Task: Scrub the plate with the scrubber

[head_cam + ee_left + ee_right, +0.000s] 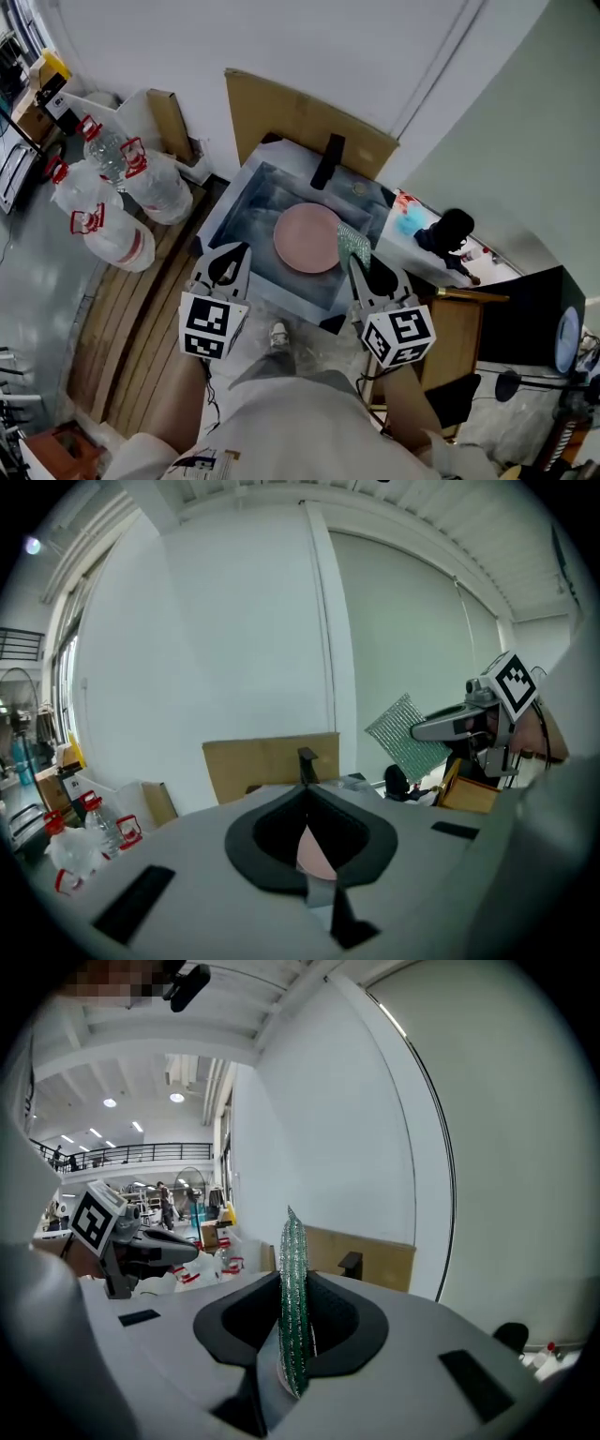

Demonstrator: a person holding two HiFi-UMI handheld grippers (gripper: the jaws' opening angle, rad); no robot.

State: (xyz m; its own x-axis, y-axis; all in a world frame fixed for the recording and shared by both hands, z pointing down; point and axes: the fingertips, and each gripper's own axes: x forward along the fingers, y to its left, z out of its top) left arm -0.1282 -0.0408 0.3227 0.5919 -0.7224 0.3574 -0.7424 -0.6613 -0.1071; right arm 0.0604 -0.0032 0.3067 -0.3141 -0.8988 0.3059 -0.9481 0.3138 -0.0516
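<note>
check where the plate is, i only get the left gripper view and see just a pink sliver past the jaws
Observer: In the head view the pink plate lies inside the sink, on the near side of the black faucet.
Operator: is my left one on it
Observer: No. The left hand-held gripper sits over the sink's front left edge, apart from the plate.
Operator: scrubber secure?
Observer: The right gripper view shows the right hand-held gripper with its jaws shut on the green scrubber, which stands edge-on between them.
</note>
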